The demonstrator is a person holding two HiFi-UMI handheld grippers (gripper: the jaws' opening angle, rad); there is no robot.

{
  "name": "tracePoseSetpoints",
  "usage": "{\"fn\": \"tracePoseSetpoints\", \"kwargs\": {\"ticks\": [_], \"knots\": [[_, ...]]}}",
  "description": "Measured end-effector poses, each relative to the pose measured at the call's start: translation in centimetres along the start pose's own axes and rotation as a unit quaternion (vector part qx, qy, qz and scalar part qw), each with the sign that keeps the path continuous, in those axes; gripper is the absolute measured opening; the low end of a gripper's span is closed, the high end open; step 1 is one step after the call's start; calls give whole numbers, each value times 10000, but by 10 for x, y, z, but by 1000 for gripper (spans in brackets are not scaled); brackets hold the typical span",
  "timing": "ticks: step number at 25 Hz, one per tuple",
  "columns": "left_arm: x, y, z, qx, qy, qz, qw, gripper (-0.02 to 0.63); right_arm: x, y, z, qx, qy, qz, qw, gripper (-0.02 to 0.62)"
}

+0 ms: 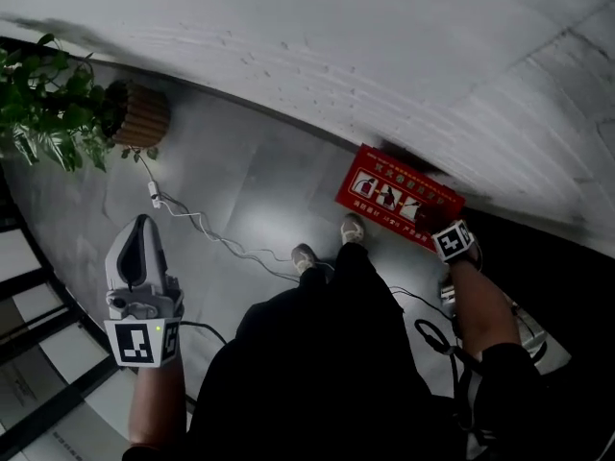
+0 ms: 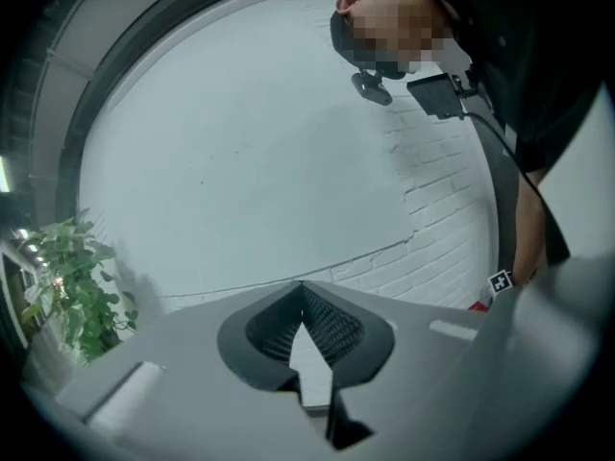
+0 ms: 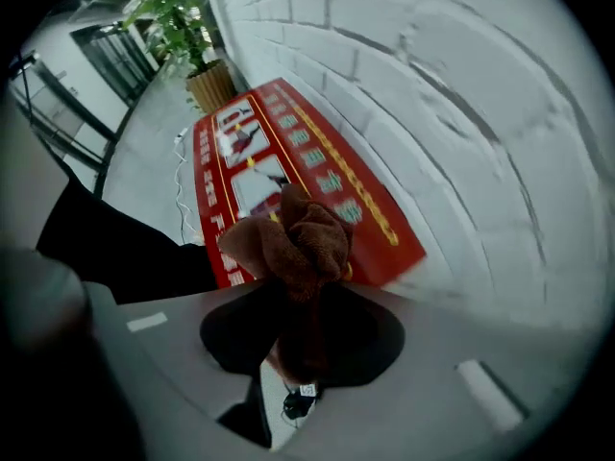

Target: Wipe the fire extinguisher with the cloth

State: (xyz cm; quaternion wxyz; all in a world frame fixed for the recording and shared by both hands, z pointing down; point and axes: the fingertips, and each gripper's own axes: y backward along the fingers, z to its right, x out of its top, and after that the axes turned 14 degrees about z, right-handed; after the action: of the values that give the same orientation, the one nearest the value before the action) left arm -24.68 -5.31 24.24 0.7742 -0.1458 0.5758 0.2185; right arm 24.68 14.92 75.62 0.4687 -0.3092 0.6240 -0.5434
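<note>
A fuzzy, matt brown cloth (image 3: 293, 243) is being shown at the centre of the right gripper view. The red box (image 1: 399, 198) is being seen as smooth and glossy, the wall (image 1: 336, 46) as rough white-painted brick, the floor (image 1: 240, 190) as smooth grey with dull sheen, the pot (image 1: 139, 113) at upper left as ribbed, and the left gripper (image 1: 142, 224) as matt grey plastic.
</note>
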Motion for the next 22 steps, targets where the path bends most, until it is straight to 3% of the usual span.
{"fn": "tracePoseSetpoints", "kwargs": {"ticks": [2, 4, 6, 9, 12, 16, 19, 22], "knots": [[-1, -11, 10, -179, 66, 41, 9998, -2, -42, 15, 14, -287, -289, -267, 9988, 98], [-2, -23, 17, -355, 128, 94, 9992, -1, -60, 32, 24, -654, -273, -140, 9974, 98], [-5, -35, 23, -510, 200, 130, 9984, -2, -39, 42, 15, -736, 75, 432, 9963, 98], [-10, -49, 36, -754, 255, 142, 9967, -2, 21, 34, -14, -443, 257, 1190, 9916, 98], [-1, -54, 45, -847, 354, 210, 9956, -2, 70, 15, -25, -304, -182, 1565, 9870, 100], [23, -45, 38, -849, 396, 376, 9949, -2, 96, -19, -26, -320, -843, 1448, 9853, 106], [21, -39, 31, -895, 285, 308, 9951, -2, 98, -32, -25, -326, -1500, 1425, 9778, 178], [9, -39, 29, -974, 342, 270, 9943, -2, 117, -13, -14, -627, -1554, 1879, 9678, 256]]}}
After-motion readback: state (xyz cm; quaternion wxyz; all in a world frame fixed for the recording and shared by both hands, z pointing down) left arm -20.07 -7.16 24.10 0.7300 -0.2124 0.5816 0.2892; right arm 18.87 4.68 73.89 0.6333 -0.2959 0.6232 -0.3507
